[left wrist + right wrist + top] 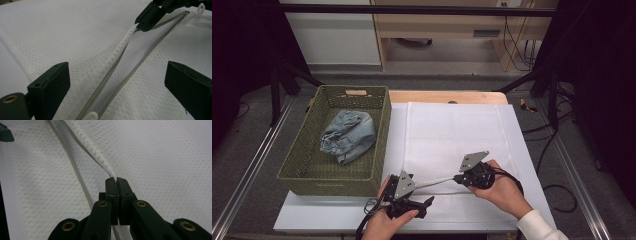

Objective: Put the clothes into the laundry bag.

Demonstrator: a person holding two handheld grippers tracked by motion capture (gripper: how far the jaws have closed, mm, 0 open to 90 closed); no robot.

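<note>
White table [532,200], green woven basket [307,175], white mesh bag [452,130] lying flat

Woven basket [362,150] walls off left side, mesh bag [452,130] flat, open beyond

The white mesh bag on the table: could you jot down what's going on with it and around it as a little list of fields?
Item: white mesh bag, flat on the table
Zipper: open
Right gripper: shut on upper edge of opening, lifting it
Left gripper: open, jaws either side of zipper, not touching
Nearby: green woven basket holding blue denim garment
</note>
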